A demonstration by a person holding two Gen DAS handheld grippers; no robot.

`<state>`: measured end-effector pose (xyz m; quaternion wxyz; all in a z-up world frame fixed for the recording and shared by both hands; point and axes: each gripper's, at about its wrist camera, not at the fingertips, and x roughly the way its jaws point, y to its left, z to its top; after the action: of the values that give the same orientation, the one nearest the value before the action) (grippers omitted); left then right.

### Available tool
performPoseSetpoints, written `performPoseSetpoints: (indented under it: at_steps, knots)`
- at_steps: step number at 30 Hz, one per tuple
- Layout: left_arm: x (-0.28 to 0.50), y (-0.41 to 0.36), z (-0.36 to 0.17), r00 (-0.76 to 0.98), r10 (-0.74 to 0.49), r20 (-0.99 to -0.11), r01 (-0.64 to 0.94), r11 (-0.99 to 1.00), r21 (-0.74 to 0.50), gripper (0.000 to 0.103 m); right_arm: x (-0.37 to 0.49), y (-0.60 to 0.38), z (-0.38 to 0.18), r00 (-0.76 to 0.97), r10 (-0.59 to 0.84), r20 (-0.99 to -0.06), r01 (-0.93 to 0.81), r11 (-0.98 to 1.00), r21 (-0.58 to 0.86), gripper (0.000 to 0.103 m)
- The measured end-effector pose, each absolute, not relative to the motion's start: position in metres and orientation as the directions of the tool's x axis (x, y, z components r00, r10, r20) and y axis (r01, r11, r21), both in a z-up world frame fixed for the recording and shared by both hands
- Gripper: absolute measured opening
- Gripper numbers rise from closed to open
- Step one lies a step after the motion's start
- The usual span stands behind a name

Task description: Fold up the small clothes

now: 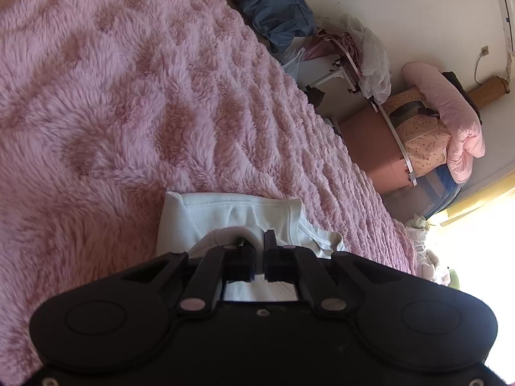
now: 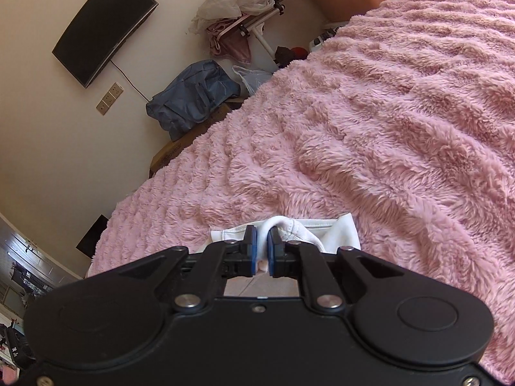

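Left wrist view: the left gripper (image 1: 259, 241) has its jaws drawn narrow, pinching a fold of the white garment (image 1: 225, 215), which lies on the pink blanket (image 1: 128, 96) directly ahead of the fingers, its hemmed edge running crosswise. Right wrist view: the right gripper (image 2: 262, 236) likewise clamps a bunched edge of the garment (image 2: 341, 231). Both grippers hold it equally close; the coming fold likely carries these edges forward.
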<state>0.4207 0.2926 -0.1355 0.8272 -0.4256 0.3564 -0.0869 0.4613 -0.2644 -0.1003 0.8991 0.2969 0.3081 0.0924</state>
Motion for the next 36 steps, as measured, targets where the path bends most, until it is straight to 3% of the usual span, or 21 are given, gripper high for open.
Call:
performPoseSetpoints:
  at_steps: [9, 12, 14, 15, 16, 19, 20, 24, 29, 33, 36]
  knots:
    - [0.443, 0.296, -0.17, 0.717, -0.426, -0.552, -0.209, 0.625, -0.752, 0.002, 0.493, -0.257, -0.131, 0.777, 0.315, -0.545, 0.075, 0.813, 0.577, 0.008]
    - [0.444, 0.295, -0.172, 0.716, -0.415, -0.561, -0.214, 0.635, -0.742, 0.006, 0.499, -0.256, -0.137, 0.773, 0.308, -0.554, 0.095, 0.807, 0.582, 0.008]
    - [0.442, 0.299, -0.17, 0.733, -0.406, -0.546, -0.218, 0.621, -0.753, 0.014, 0.506, -0.256, -0.145, 0.763, 0.313, -0.565, 0.117, 0.793, 0.597, 0.008]
    - [0.44, 0.301, -0.167, 0.745, -0.394, -0.538, -0.217, 0.619, -0.754, 0.029, 0.507, -0.257, -0.147, 0.76, 0.314, -0.569, 0.13, 0.785, 0.606, 0.009]
    - [0.435, 0.305, -0.159, 0.765, -0.376, -0.524, -0.21, 0.623, -0.753, 0.034, 0.507, -0.261, -0.151, 0.758, 0.315, -0.571, 0.159, 0.76, 0.63, 0.012]
    - [0.422, 0.314, -0.138, 0.786, -0.344, -0.514, -0.19, 0.656, -0.73, 0.036, 0.498, -0.273, -0.147, 0.784, 0.337, -0.521, 0.173, 0.688, 0.705, 0.026]
    - [0.416, 0.317, -0.132, 0.788, -0.353, -0.505, -0.169, 0.664, -0.728, 0.036, 0.493, -0.274, -0.14, 0.792, 0.327, -0.517, 0.154, 0.711, 0.686, 0.031]
    - [0.372, 0.316, -0.112, 0.786, -0.374, -0.492, -0.079, 0.729, -0.68, 0.037, 0.467, -0.277, -0.116, 0.787, 0.335, -0.519, 0.029, 0.82, 0.572, 0.031]
    - [0.291, 0.292, -0.113, 0.741, -0.382, -0.552, 0.026, 0.838, -0.544, 0.038, 0.405, -0.282, -0.103, 0.749, 0.365, -0.554, -0.102, 0.888, 0.447, 0.031]
    - [0.247, 0.272, -0.133, 0.677, -0.396, -0.62, 0.081, 0.878, -0.472, 0.038, 0.354, -0.28, -0.102, 0.717, 0.355, -0.599, -0.218, 0.931, 0.291, 0.048]
    - [0.228, 0.267, -0.154, 0.642, -0.423, -0.639, 0.073, 0.864, -0.498, 0.038, 0.323, -0.279, -0.11, 0.677, 0.359, -0.643, -0.298, 0.932, 0.207, 0.048]
